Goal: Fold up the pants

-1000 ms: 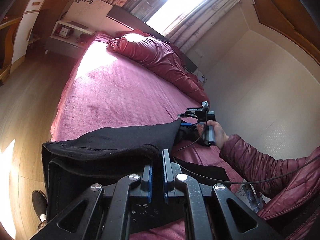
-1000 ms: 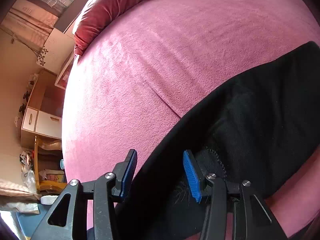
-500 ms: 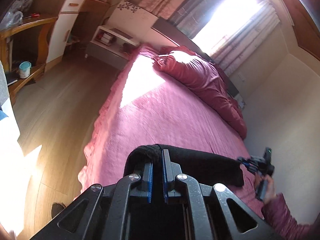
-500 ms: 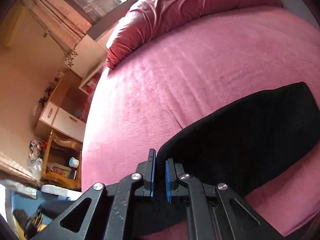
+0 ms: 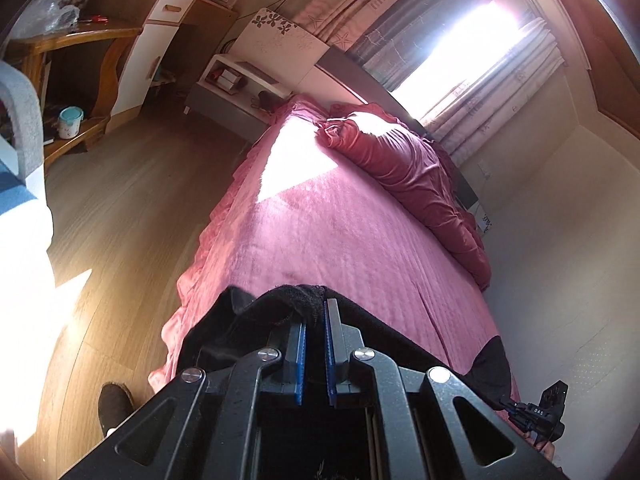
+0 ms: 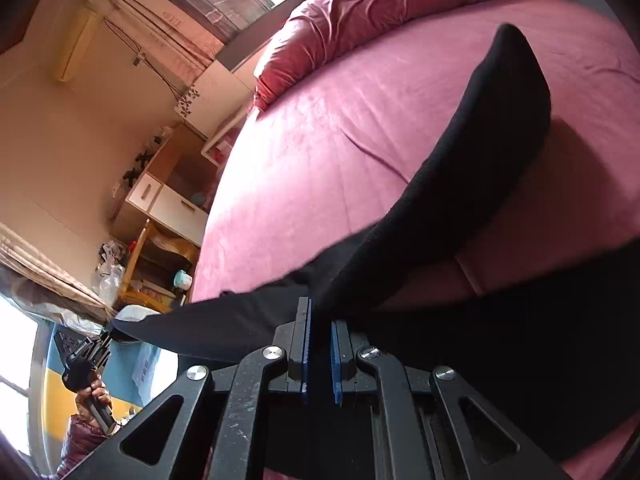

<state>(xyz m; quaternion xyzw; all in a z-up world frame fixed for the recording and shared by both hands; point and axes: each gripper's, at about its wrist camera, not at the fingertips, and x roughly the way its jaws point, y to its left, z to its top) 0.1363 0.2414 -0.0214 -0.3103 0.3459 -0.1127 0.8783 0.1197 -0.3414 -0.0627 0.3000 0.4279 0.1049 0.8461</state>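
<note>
Both the left gripper [image 5: 314,316] and the right gripper [image 6: 320,316] pinch the black pants [image 6: 480,152] tight above the bed [image 6: 320,140], but the floppy cloth may slip out or bunch up.

Black grippers, blue-padded fingers [image 5: 298,360], silver screws; maroon quilted sleeve [image 6: 76,440], prob. jacket.

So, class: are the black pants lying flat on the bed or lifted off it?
Lifted. Both the left gripper and right gripper pinch the pants, which hang above the bed.
</note>
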